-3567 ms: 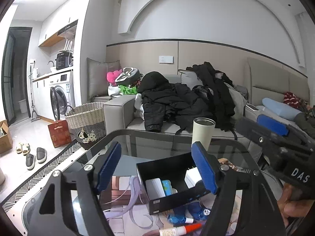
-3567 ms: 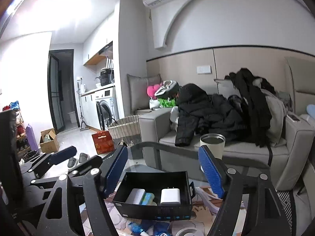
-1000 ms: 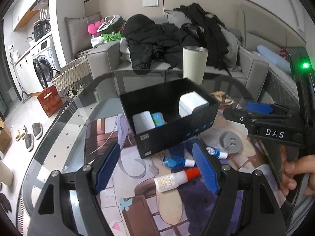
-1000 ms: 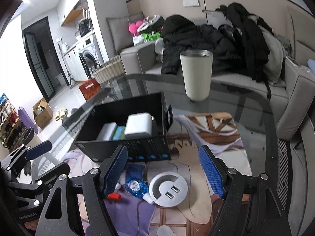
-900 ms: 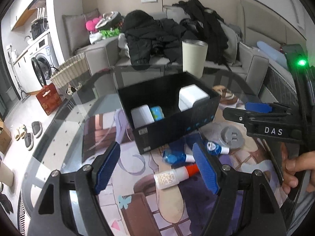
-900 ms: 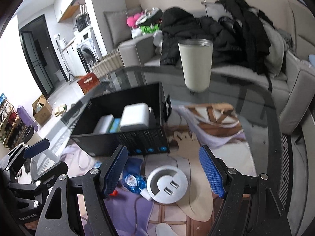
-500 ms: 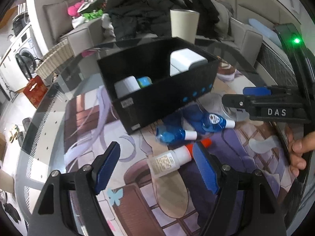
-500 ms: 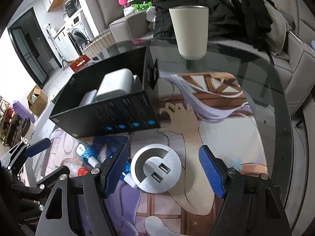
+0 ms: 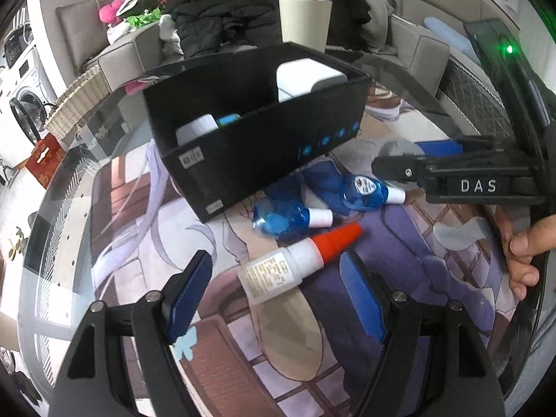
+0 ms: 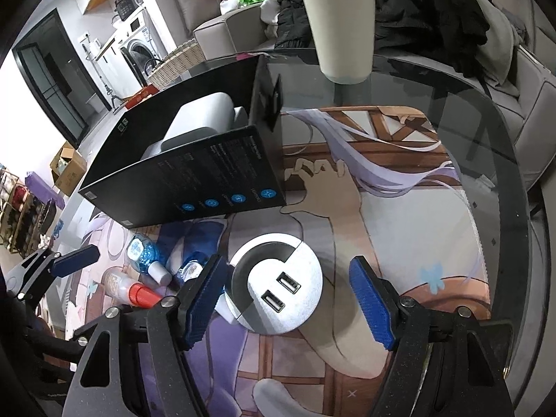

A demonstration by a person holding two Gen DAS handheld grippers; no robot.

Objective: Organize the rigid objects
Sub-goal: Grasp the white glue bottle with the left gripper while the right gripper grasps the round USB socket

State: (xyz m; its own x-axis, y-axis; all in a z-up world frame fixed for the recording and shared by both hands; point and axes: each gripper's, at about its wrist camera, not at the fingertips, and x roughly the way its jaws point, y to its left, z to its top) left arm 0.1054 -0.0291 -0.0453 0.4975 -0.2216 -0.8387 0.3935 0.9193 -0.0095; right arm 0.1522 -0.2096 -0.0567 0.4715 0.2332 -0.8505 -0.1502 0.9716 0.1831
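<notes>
A black open box [image 9: 264, 139] holding a white charger [image 9: 305, 78] and small items stands on a printed mat on a glass table; it also shows in the right wrist view [image 10: 194, 166]. In front of it lie a glue bottle with a red cap [image 9: 295, 266] and two blue bottles [image 9: 288, 213] [image 9: 365, 189]. My left gripper [image 9: 278, 295] is open, low over the glue bottle. My right gripper [image 10: 288, 295] is open around a round white and grey USB hub [image 10: 276, 295], not touching it. The right gripper also shows in the left wrist view [image 9: 451, 177].
A cream tumbler [image 10: 340, 27] stands at the table's far edge behind the box. A grey sofa piled with dark clothes [image 9: 243, 10] lies beyond. A wicker basket [image 9: 80, 100] and a washing machine are at the far left.
Both grippers have dropped from looking across the room to close over the table. The left has closed in on the glue bottle, the right on the USB hub. Both stay open.
</notes>
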